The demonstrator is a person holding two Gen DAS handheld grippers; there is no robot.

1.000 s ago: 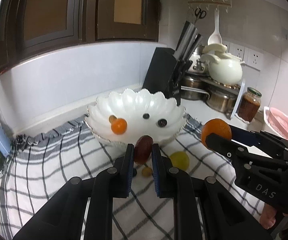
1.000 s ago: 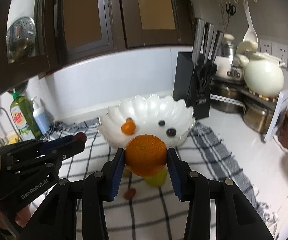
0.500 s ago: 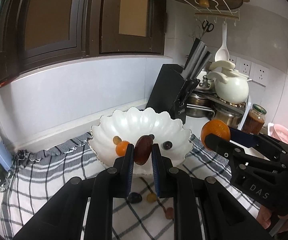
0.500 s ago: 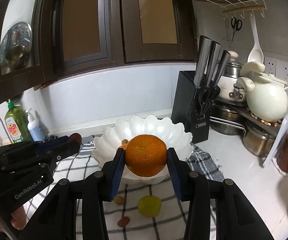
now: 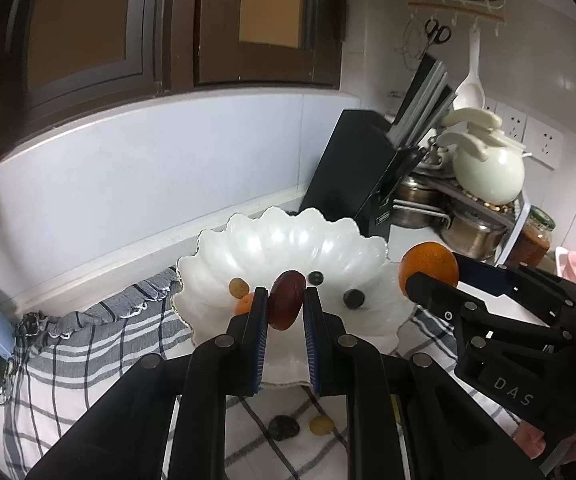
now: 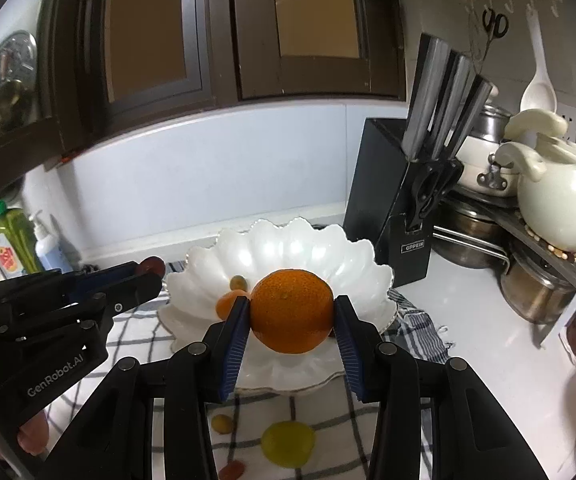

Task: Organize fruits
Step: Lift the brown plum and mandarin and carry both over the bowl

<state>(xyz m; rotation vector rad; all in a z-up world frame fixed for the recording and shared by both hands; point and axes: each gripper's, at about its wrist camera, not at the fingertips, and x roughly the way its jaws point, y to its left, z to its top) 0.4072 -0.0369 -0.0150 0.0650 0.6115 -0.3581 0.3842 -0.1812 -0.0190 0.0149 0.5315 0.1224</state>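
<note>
A: Where is there room over the white scalloped bowl [image 6: 368, 272]?

B: Its middle and near side are bare. A kumquat [image 5: 245, 303], an olive-like fruit [image 5: 239, 286] and two dark berries [image 5: 354, 298] lie toward the back.

A: And beside it?

B: The black knife block [image 6: 384, 200] stands close behind its right rim, with steel pots [image 6: 468, 236] and a cream kettle [image 6: 560, 204] further right. The white counter [image 6: 480, 320] on the right lies bare. Loose fruits dot the checked cloth [image 5: 100, 344] in front.

home kitchen | knife block [image 6: 392, 200] | stacked pots [image 6: 468, 236] | wall cupboards [image 6: 224, 28]
</note>
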